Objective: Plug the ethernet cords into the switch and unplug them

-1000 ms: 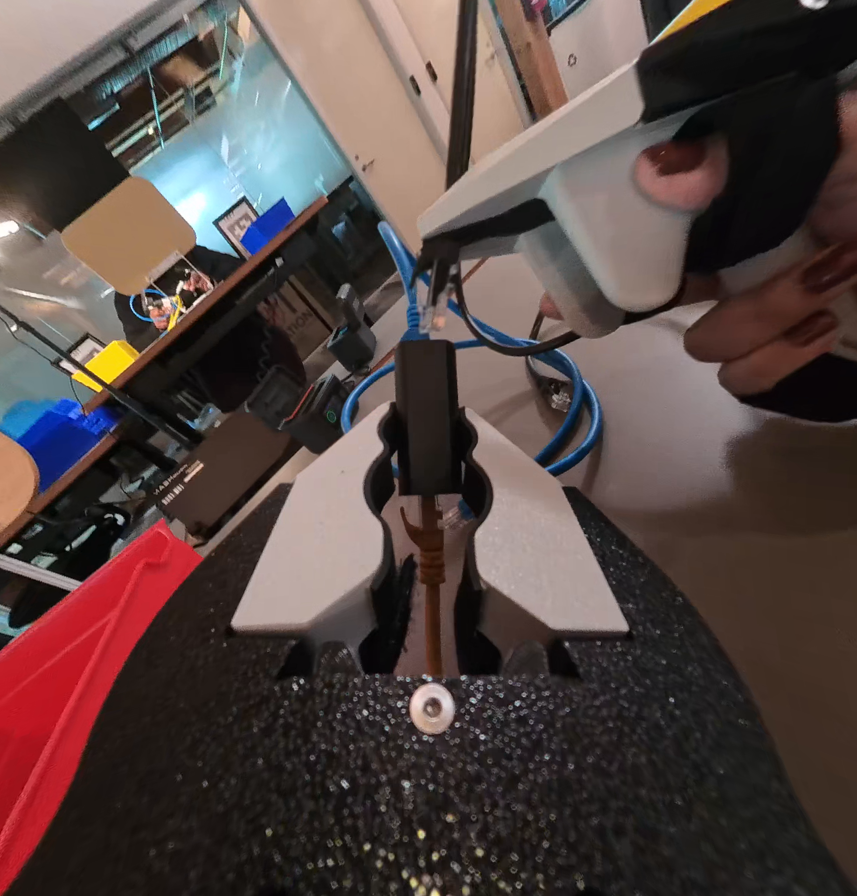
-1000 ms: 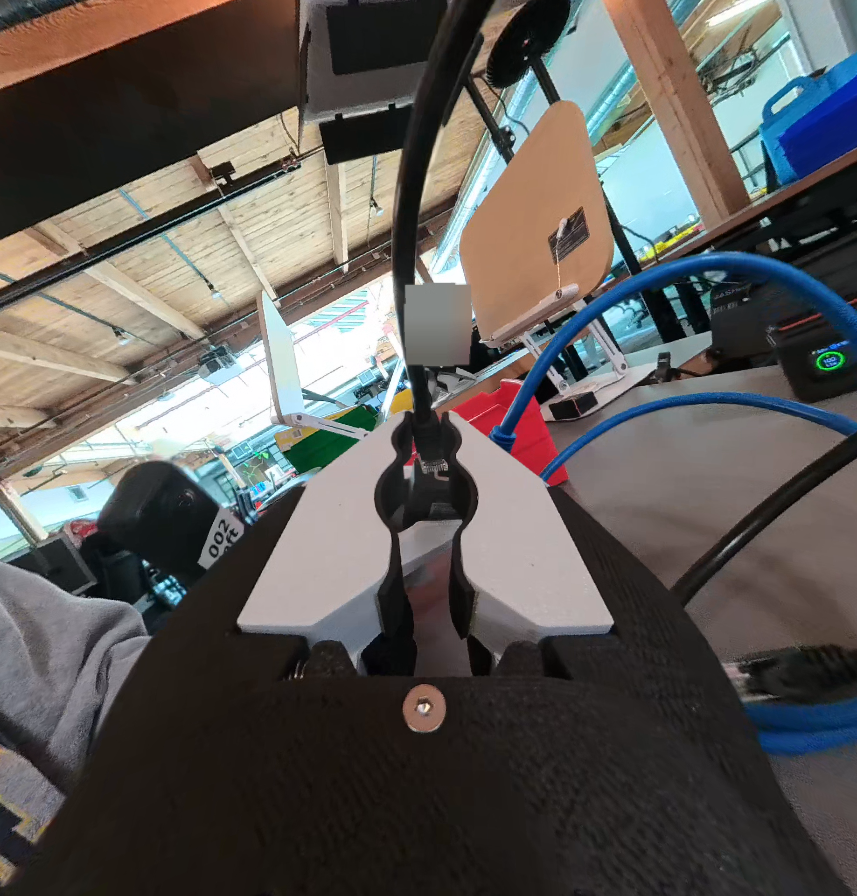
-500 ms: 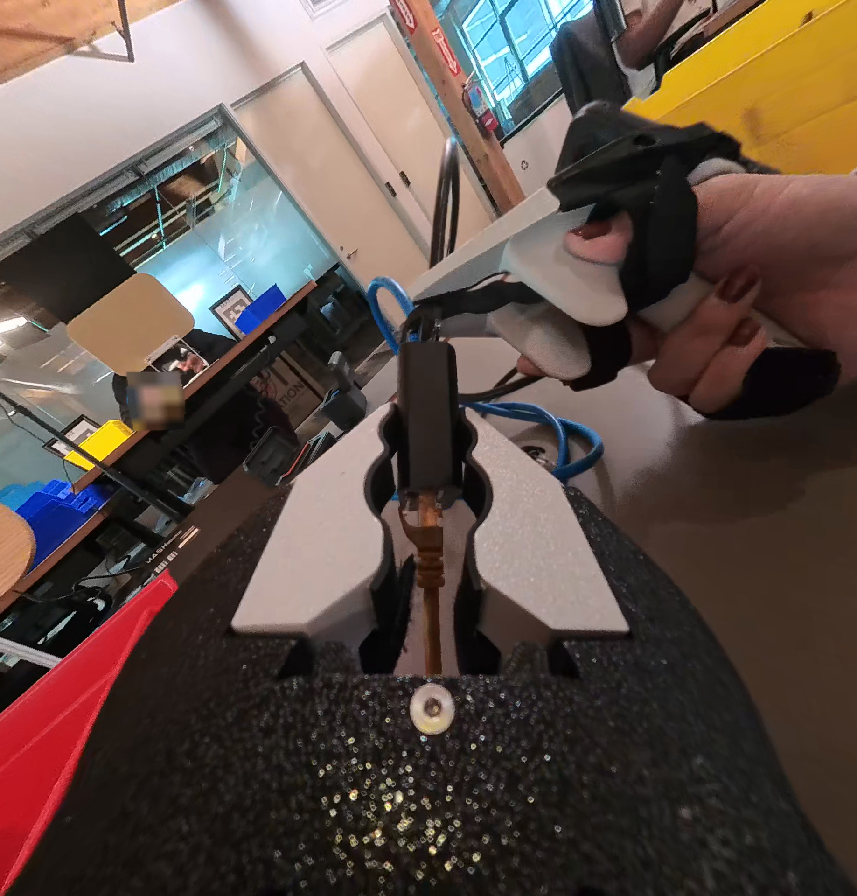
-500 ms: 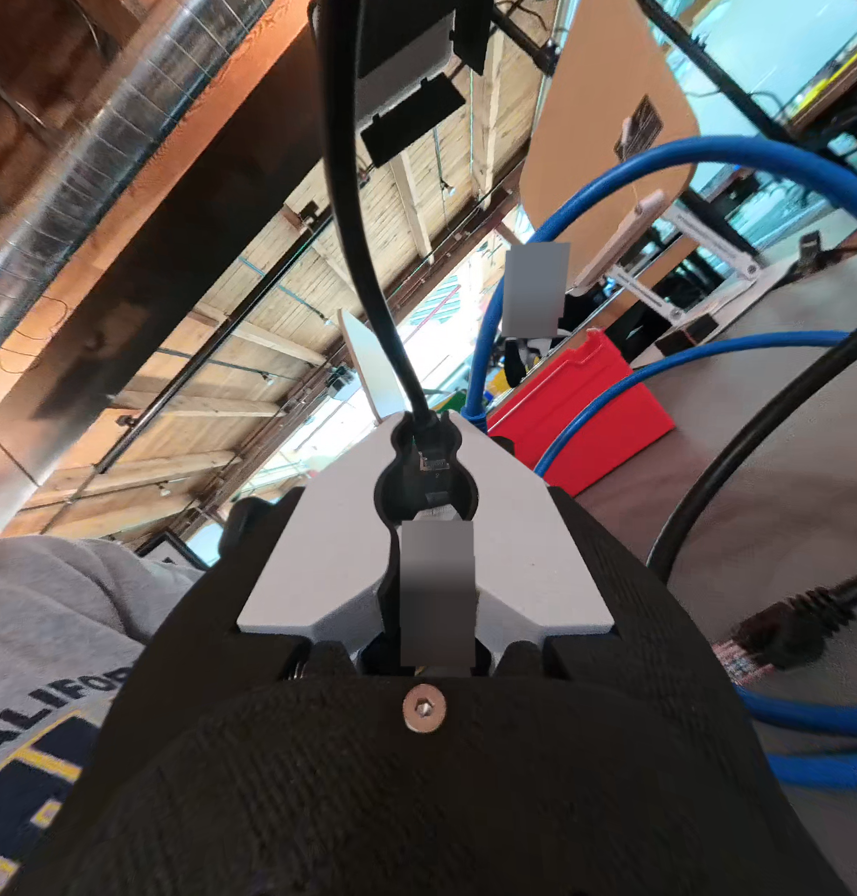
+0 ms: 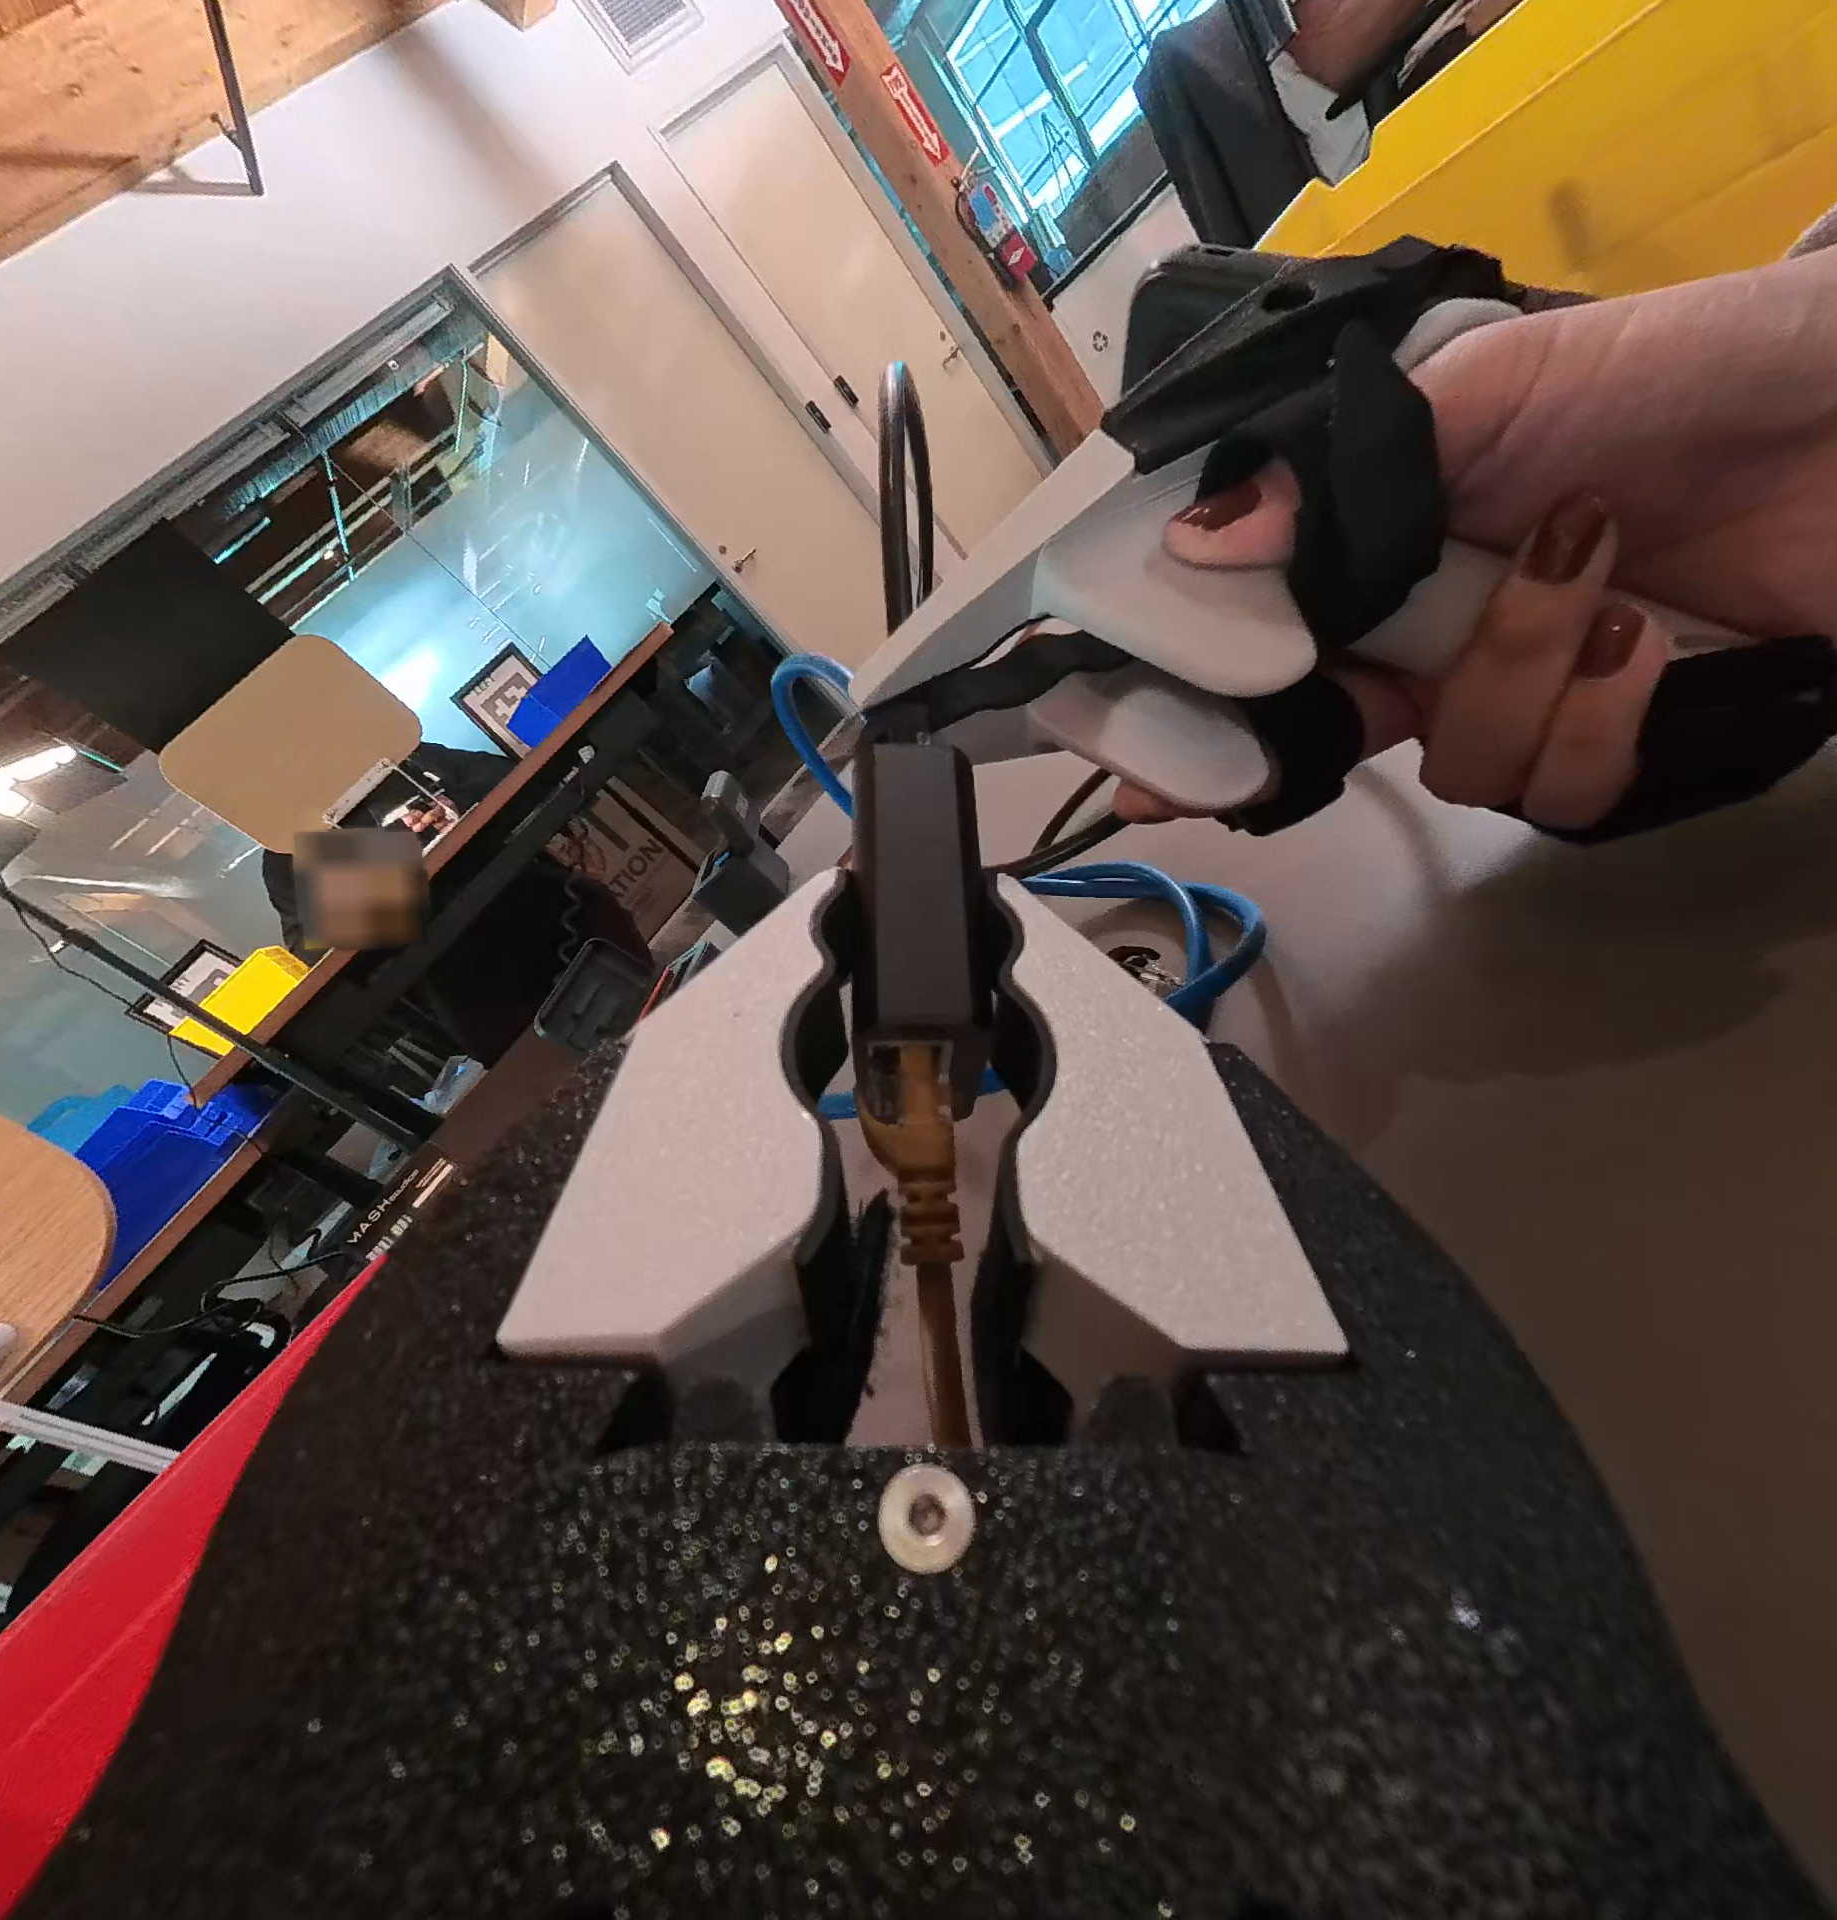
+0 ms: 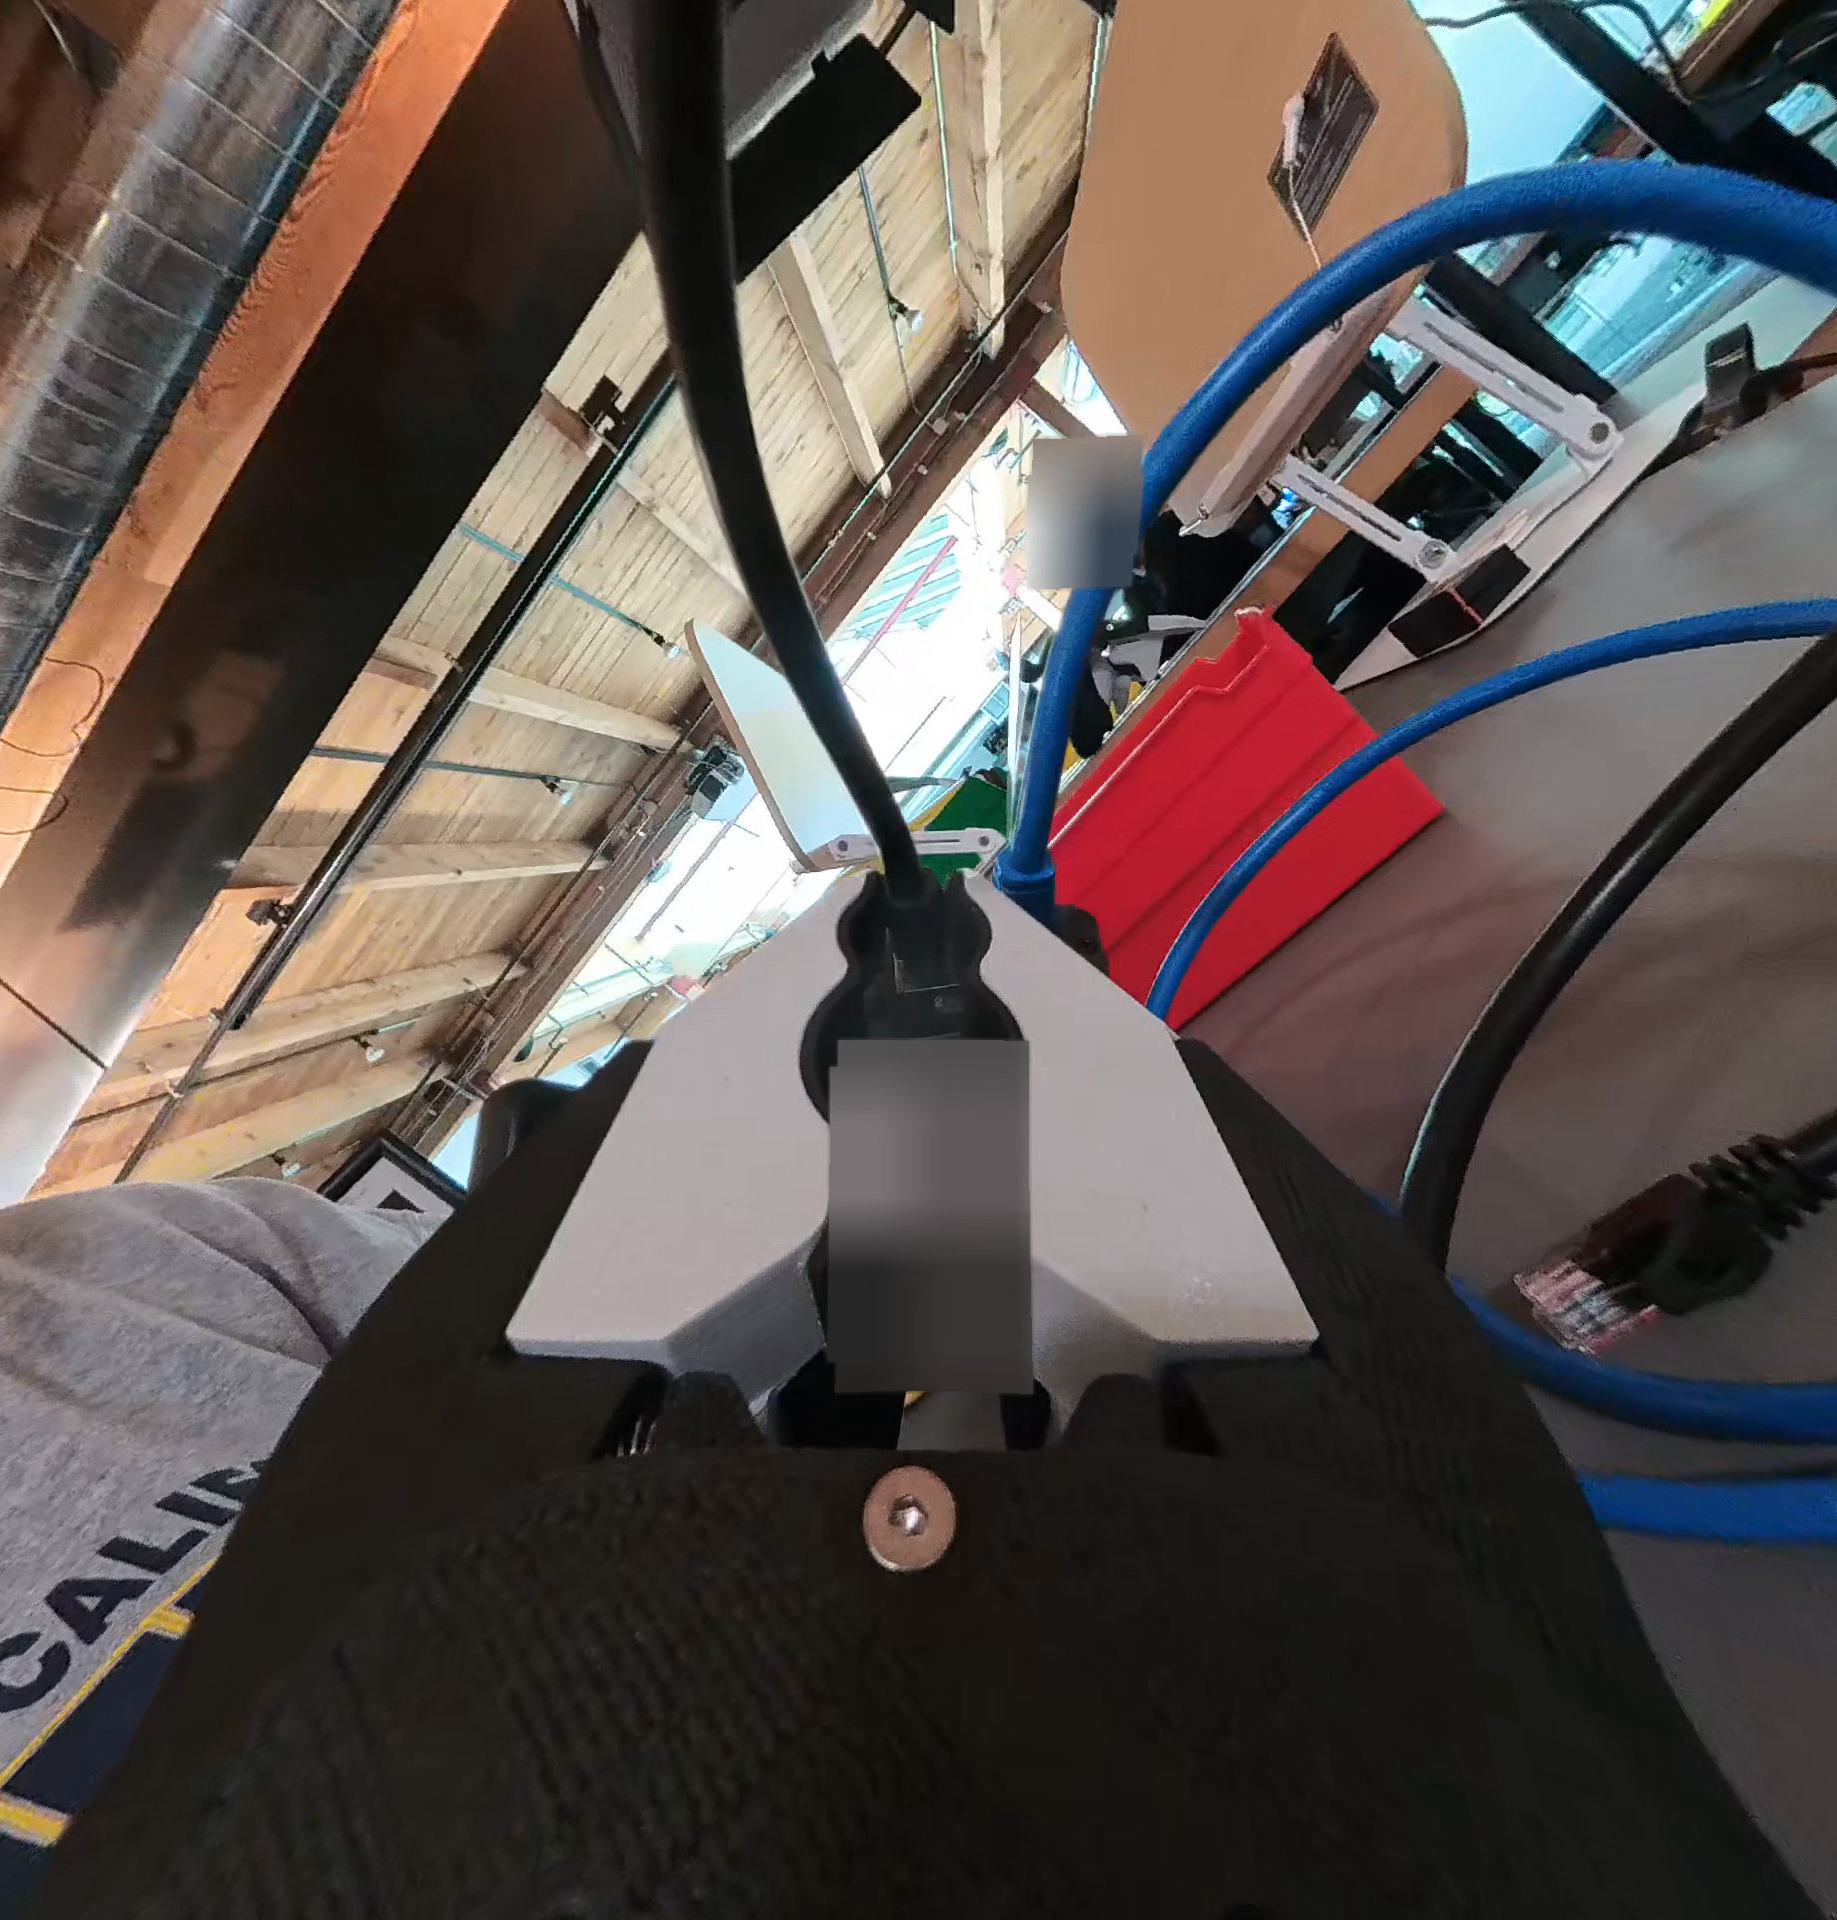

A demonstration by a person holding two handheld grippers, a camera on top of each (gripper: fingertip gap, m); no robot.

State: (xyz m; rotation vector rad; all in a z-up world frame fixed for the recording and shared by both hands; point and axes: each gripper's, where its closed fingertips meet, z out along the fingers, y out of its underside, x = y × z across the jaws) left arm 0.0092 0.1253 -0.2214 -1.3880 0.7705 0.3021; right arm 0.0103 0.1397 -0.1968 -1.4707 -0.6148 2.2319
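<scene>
Yellow cord [image 5: 929,1226] is already seated in the near end of the black switch [image 5: 919,894], which the left claw [image 5: 919,935] is pinching mid-body. Just beyond the switch's far end, the right claw [image 6: 919,935] is clamped on the black cord's plug [image 6: 919,961], looks about to go in. Farther past the switch, blue cords [image 5: 1194,925] and a loose black plug [image 6: 1662,1252] lie on the desk [image 5: 1568,1091], so plenty left, unplugging included.
</scene>
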